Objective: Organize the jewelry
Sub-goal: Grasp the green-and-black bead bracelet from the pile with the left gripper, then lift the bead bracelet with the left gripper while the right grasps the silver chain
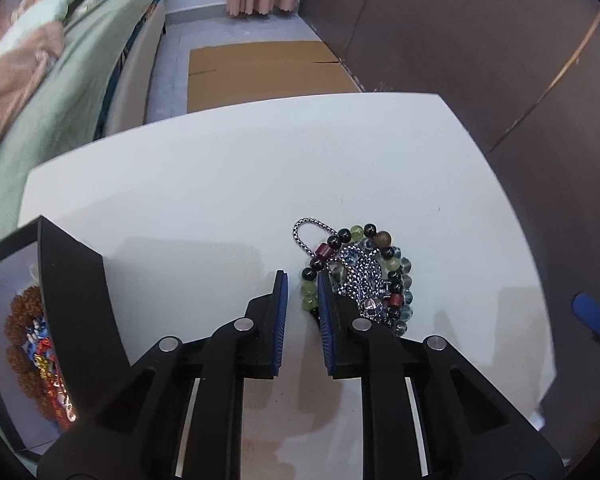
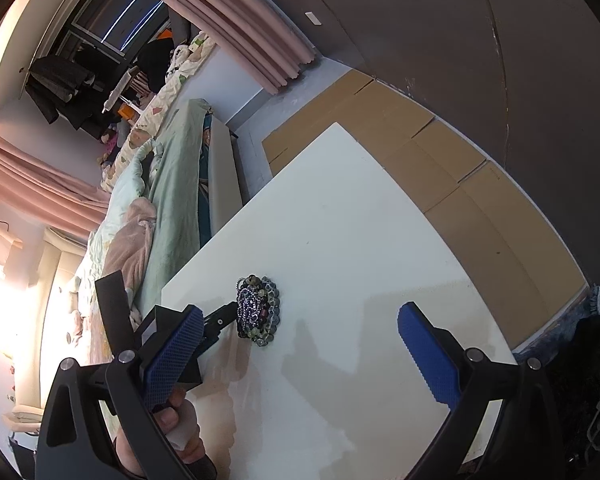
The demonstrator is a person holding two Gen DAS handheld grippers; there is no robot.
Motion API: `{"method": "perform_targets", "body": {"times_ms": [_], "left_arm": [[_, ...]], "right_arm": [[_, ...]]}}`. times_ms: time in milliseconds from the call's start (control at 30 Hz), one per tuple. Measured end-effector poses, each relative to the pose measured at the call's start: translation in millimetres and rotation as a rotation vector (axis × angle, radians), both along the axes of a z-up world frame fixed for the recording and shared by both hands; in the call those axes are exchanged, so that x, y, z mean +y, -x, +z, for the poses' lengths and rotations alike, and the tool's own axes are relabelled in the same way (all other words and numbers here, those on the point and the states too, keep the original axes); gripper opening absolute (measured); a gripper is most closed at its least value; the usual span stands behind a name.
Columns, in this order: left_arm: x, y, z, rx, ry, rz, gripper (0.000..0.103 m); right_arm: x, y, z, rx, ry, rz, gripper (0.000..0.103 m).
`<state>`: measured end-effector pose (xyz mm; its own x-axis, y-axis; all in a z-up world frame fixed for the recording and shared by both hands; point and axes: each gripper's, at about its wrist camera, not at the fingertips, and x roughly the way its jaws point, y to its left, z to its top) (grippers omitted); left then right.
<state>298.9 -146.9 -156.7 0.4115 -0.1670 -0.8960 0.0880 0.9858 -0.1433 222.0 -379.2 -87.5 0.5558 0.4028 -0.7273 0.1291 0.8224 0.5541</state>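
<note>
White worktop (image 1: 220, 184) carrying a heap of beaded bracelets (image 1: 396, 264) and a steel chain (image 1: 364, 272), taken as landmark. Black box (image 1: 72, 280) well to the heap's left, holding brown-bead jewelry (image 1: 24, 320). Left hand-held gripper (image 1: 302, 292) at the heap's left edge, jaws nearly together around its green beads (image 1: 309, 292). Right hand-held gripper (image 2: 300, 344) well apart from the heap, jaws wide apart and empty.

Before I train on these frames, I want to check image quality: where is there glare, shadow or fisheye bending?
Left wrist view: evenly lit and sharp; the white table has a bowed far edge, and the corners go black. The bead pile is crisp. Right wrist view: strong glare washes out the left edge by the bed; the right gripper throws soft shadows onto the table; the whole scene is tilted.
</note>
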Motion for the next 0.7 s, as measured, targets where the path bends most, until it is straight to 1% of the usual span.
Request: {"method": "perform_targets", "body": {"times_ms": [100,133,167,200,233,267,300,367,433,500,600,700], "left_arm": [[-13,6,-1,-0.036,-0.093,-0.027,0.016],[-13,6,0,-0.039,-0.101,-0.029,0.016],[-12,6,0,-0.04,-0.102,-0.028,0.012],[-8,5,0,-0.035,-0.074,-0.028,0.008],[-5,4,1,-0.029,-0.044,-0.028,0.008],[-1,4,1,-0.014,0.012,-0.032,0.008],[2,5,3,-0.009,0.047,-0.032,0.008],[4,7,10,-0.028,0.063,-0.032,0.008],[7,10,22,-0.045,0.108,-0.044,0.008],[9,13,32,-0.063,0.136,-0.05,0.008],[17,19,48,-0.084,0.195,-0.061,0.008],[23,24,63,-0.113,0.219,-0.066,0.008]], "right_arm": [[6,-1,-2,0.005,0.005,0.009,0.095],[7,-2,-2,0.005,0.008,0.011,0.095],[8,-2,-2,0.006,0.012,0.012,0.095],[11,-1,-2,0.007,0.017,0.014,0.095],[11,-3,-1,0.007,0.02,0.015,0.095],[13,-3,-2,0.008,0.025,0.015,0.095],[15,-4,-2,0.011,0.029,0.016,0.095],[19,-5,-4,0.017,0.034,0.017,0.094],[22,-9,-6,0.026,0.038,0.018,0.093],[25,-10,-9,0.033,0.041,0.02,0.091],[32,-14,-11,0.039,0.049,0.029,0.085],[36,-17,-13,0.046,0.056,0.039,0.083]]}}
